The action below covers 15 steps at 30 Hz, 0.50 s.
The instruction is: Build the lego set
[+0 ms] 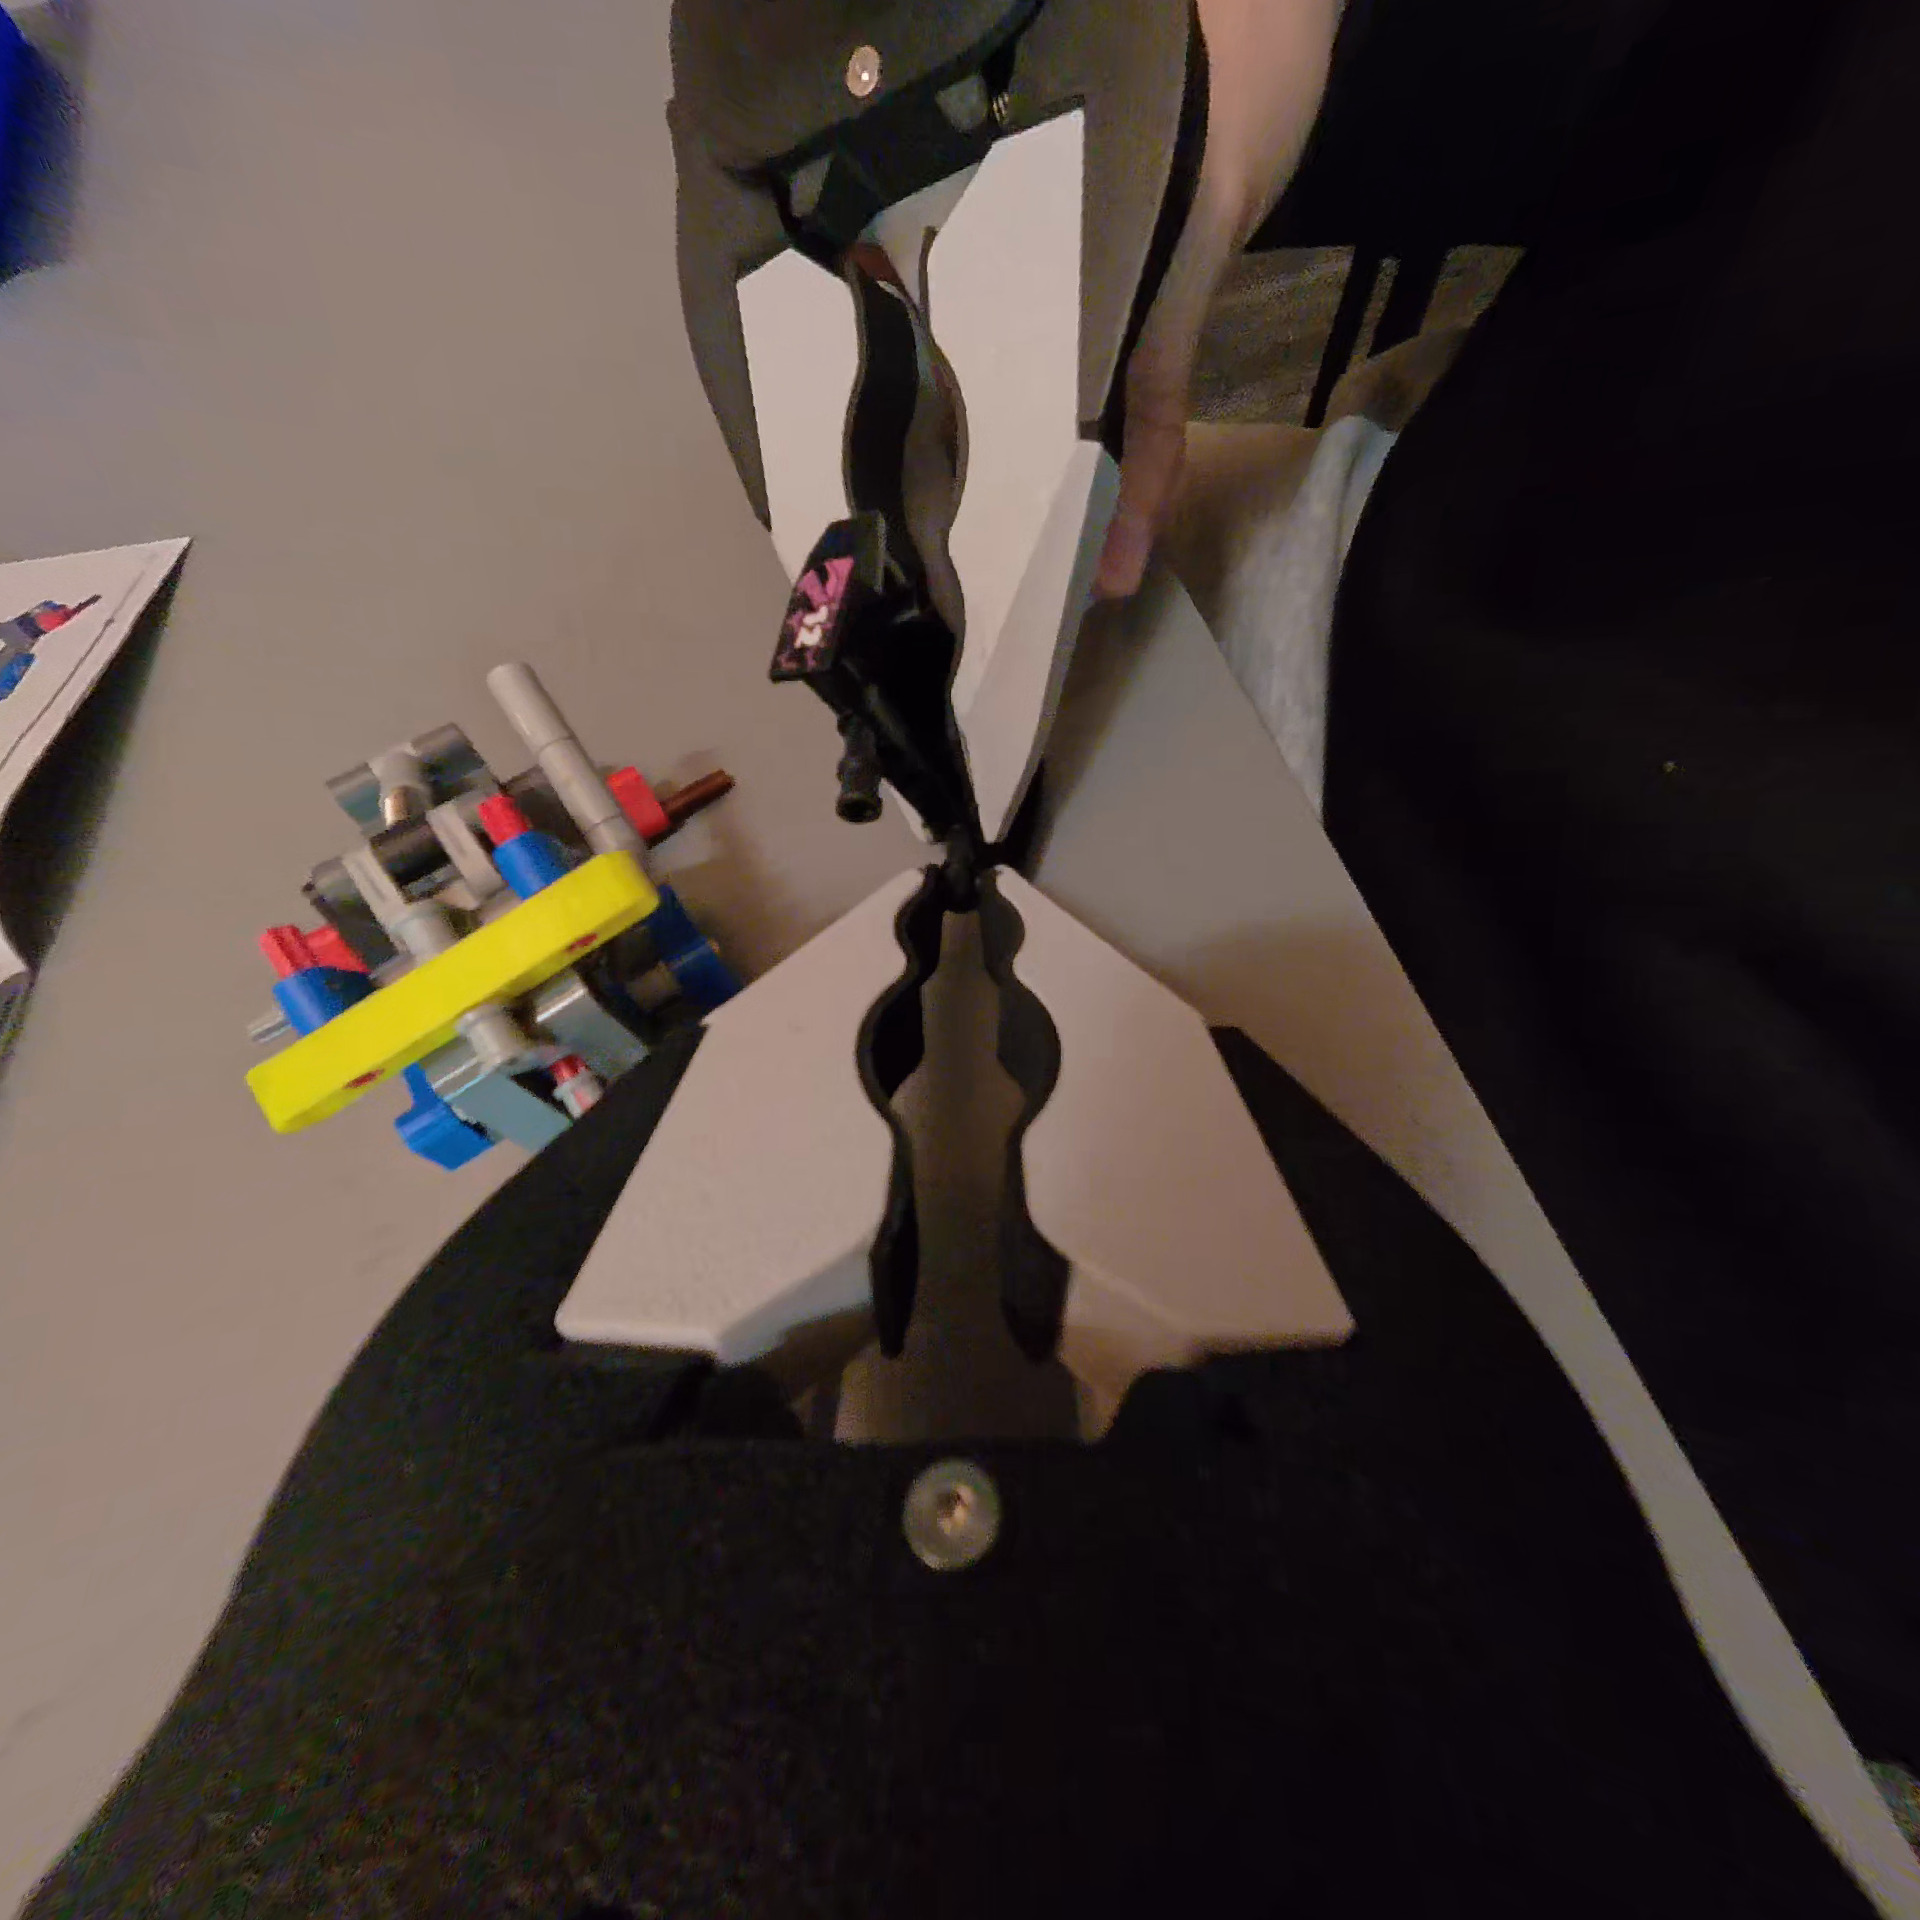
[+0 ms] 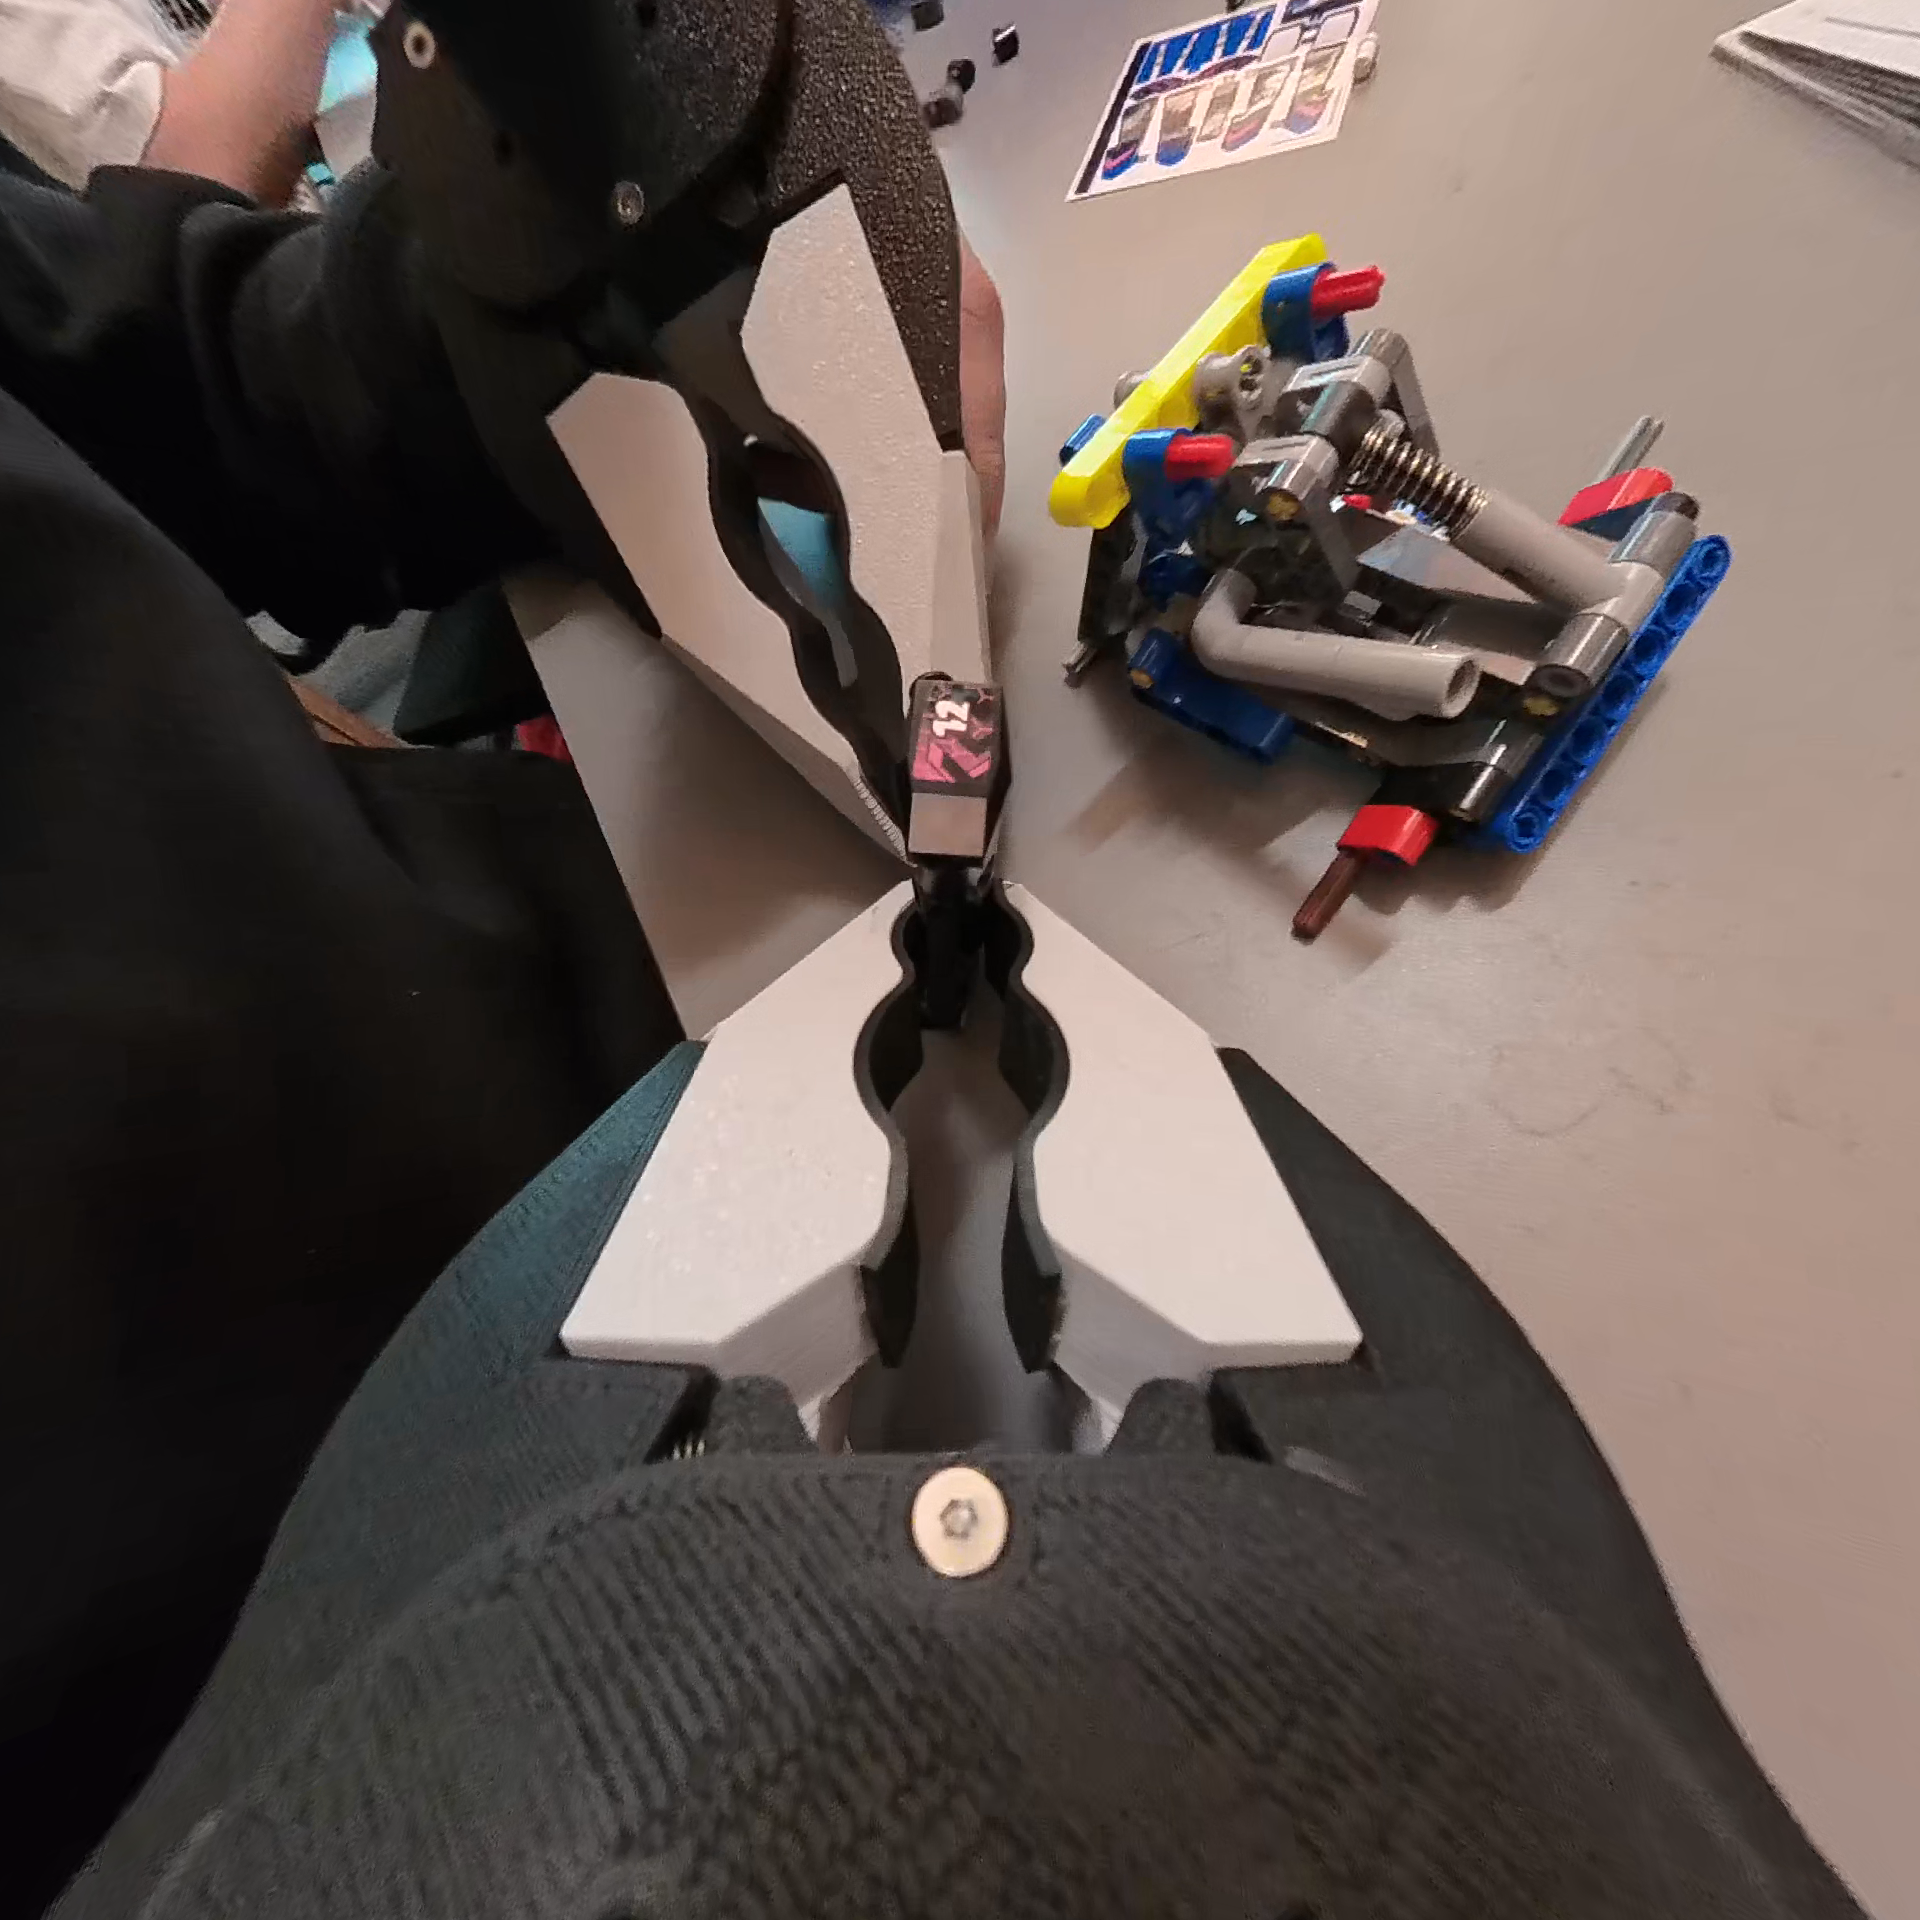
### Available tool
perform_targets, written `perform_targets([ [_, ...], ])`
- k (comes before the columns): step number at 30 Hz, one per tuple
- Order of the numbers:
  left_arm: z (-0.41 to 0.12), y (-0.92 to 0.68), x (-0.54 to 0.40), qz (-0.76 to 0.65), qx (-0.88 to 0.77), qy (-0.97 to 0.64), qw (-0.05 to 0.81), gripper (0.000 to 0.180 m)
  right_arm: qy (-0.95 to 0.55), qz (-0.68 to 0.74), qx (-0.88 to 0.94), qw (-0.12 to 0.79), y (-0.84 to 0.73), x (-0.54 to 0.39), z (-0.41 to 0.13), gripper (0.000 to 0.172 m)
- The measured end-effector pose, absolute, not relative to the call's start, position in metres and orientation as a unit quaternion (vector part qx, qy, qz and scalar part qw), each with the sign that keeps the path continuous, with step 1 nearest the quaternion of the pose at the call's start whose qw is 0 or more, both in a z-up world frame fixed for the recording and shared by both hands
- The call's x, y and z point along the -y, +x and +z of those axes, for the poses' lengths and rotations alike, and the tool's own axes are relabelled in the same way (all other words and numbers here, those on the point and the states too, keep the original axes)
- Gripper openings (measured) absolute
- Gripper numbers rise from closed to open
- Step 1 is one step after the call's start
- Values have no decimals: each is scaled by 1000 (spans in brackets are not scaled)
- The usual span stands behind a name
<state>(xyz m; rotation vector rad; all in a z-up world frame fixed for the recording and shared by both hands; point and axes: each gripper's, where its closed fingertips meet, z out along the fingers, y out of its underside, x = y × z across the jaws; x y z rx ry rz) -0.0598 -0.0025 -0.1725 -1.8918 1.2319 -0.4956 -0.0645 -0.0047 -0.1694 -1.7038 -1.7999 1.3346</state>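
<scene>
Right jaws: clamped on the black stem of a small black piece (image 2: 951, 774) at frame centre; right gripper (image 2: 951, 940).
Left jaws: together on a thin black end of the same piece (image 1: 831, 623), tip to tip with the other gripper; left gripper (image 1: 956, 883).
Small black piece: held in the air between both grippers, above the table; it carries a pink-and-white sticker, and a short black peg juts from it toward lower left in the left wrist view.
Edges: the table edge runs diagonally past both jaws, a dark-clothed person on the far side of it in each view.
Open room: bare grey table (image 2: 1455, 1195) at lower right of the right wrist view.
Toy model: a yellow, blue, grey and red brick build (image 2: 1382, 582) lies well apart at upper right; centre left in the left wrist view (image 1: 468, 935).
Right view only: a coil spring on the model and a sticker sheet (image 2: 1226, 94) at the top edge.
Left view only: a printed page (image 1: 62, 644) at the left edge.
</scene>
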Motion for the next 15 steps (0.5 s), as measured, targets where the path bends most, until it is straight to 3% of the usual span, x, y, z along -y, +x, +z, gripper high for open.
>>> perform_targets([
  [4,-171,-61,5,-202,-473,-757,402,3,-592,472,632,167,-65,6,-167,7],
  [9,-152,-63,18,-331,-416,-758,379,4,-557,540,607,174,-59,10,-146,23],
  [15,-136,-57,31,-464,-355,-742,329,4,-535,651,524,124,-51,25,-115,24],
])
